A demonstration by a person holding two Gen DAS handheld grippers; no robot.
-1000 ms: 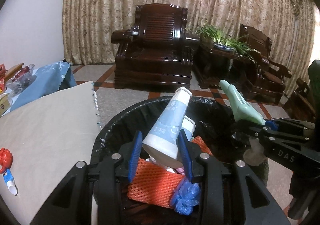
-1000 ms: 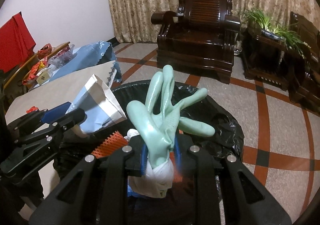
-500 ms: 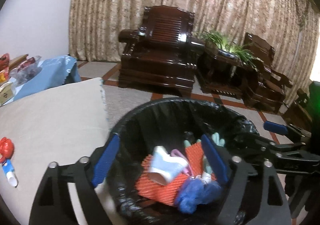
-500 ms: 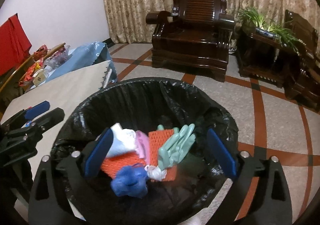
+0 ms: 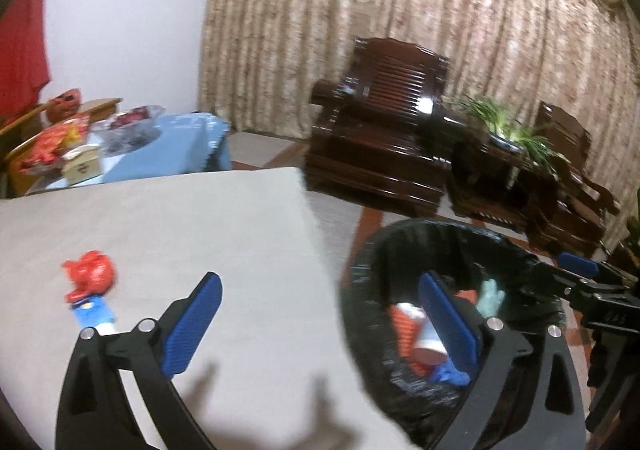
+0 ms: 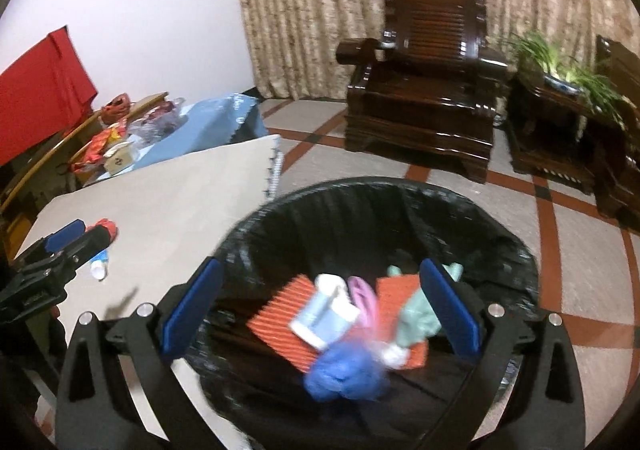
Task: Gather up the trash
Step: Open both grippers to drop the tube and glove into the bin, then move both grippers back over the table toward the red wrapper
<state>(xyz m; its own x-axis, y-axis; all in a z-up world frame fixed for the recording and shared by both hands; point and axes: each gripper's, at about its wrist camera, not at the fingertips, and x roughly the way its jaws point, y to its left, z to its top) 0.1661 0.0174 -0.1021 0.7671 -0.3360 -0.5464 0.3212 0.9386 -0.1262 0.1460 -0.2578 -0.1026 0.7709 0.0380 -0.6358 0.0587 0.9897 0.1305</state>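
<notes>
A round bin with a black liner (image 6: pixel 512 246) stands beside the beige table (image 5: pixel 180 234). Inside lie the paper cup (image 6: pixel 324 314), the green glove (image 6: pixel 416 324), orange netting (image 6: pixel 276 324) and a blue wad (image 6: pixel 344 374). My right gripper (image 6: pixel 320 314) is open and empty above the bin. My left gripper (image 5: pixel 320 324) is open and empty, straddling the table's edge and the bin (image 5: pixel 360 290). On the table left of it lie a red crumpled wrapper (image 5: pixel 94 272) and a blue and white tube (image 5: pixel 96 314), also shown in the right wrist view (image 6: pixel 100 264).
A side table with a blue cloth (image 5: pixel 176 146) holds snack bags and a small box (image 5: pixel 82 166) at the far left. Dark wooden armchairs (image 6: pixel 424 110) and a plant (image 6: pixel 560 70) stand before the curtain. The floor is tiled.
Both grippers opened and dropped the cup and the glove into the bin. My left gripper has since swung left over the table; the right stays over the bin.
</notes>
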